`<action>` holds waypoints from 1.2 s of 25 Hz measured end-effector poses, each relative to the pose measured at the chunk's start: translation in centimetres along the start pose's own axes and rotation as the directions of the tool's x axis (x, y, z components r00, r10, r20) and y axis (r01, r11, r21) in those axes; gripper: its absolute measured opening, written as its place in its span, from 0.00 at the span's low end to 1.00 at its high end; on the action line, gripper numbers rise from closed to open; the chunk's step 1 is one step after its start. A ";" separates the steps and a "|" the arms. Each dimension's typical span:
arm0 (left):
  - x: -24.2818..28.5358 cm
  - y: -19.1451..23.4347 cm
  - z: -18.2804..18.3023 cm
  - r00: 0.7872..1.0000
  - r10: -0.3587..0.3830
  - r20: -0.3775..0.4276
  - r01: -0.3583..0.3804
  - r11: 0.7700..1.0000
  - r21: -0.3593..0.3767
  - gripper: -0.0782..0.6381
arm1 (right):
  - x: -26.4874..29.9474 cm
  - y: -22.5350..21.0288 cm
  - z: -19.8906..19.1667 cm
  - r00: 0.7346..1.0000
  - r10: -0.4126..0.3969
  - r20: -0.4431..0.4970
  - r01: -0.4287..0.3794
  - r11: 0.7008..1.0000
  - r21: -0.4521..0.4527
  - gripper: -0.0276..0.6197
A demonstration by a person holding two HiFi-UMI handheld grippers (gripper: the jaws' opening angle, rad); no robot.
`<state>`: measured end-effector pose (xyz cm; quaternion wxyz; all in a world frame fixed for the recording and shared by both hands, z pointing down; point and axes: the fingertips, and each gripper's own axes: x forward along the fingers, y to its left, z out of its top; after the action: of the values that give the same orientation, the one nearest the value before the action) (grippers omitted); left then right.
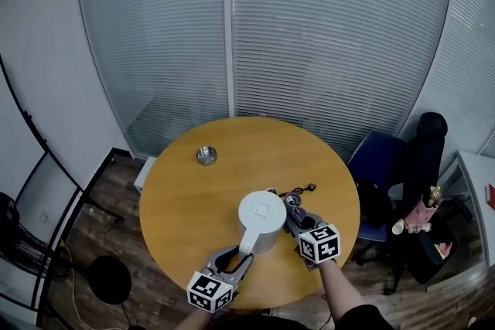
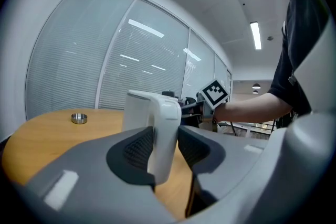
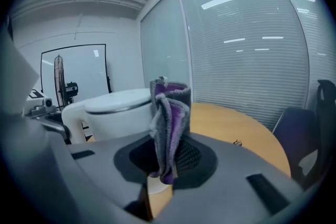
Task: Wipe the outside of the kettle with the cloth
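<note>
White kettle point(image 1: 261, 222), purple cloth point(image 3: 168, 126) beside, steel dish point(image 1: 206, 155) beyond

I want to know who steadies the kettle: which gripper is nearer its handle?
Left. The left gripper is shut on the handle; the right gripper, holding the cloth, is beside the kettle body, away from the handle.

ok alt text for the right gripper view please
The right gripper holds a folded purple-and-grey cloth upright between its jaws, with a white kettle close behind it at left. A round wooden table and a glass wall with blinds lie beyond.
</note>
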<state>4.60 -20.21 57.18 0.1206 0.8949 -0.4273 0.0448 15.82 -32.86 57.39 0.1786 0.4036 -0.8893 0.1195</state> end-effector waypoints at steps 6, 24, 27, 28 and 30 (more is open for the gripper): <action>-0.1 0.1 0.1 1.000 0.014 0.008 -0.014 1.000 -0.012 0.33 | 2.5 -0.4 -6.0 0.994 0.013 -0.108 -0.003 0.996 0.095 0.13; -0.3 0.1 0.1 0.999 -0.027 -0.028 0.027 1.000 -0.002 0.33 | 2.4 0.4 -13.0 0.980 -0.032 -0.194 0.093 0.945 0.315 0.13; -0.4 0.0 0.0 0.998 -0.053 -0.033 0.053 0.999 0.008 0.33 | 1.0 0.6 -12.4 0.982 -0.079 -0.171 0.132 0.936 0.326 0.13; -0.5 0.0 -0.1 0.997 -0.063 -0.034 0.063 0.998 0.009 0.33 | 0.5 0.7 -12.1 0.982 -0.096 -0.161 0.145 0.934 0.328 0.13; -0.7 0.1 -0.1 0.996 -0.083 -0.034 0.084 0.996 0.010 0.33 | -0.7 1.0 -11.1 0.982 -0.129 -0.135 0.167 0.929 0.331 0.13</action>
<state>4.09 -19.68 57.12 0.1247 0.9117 -0.3872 0.0573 17.99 -27.76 67.09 0.1639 0.4871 -0.8109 0.2799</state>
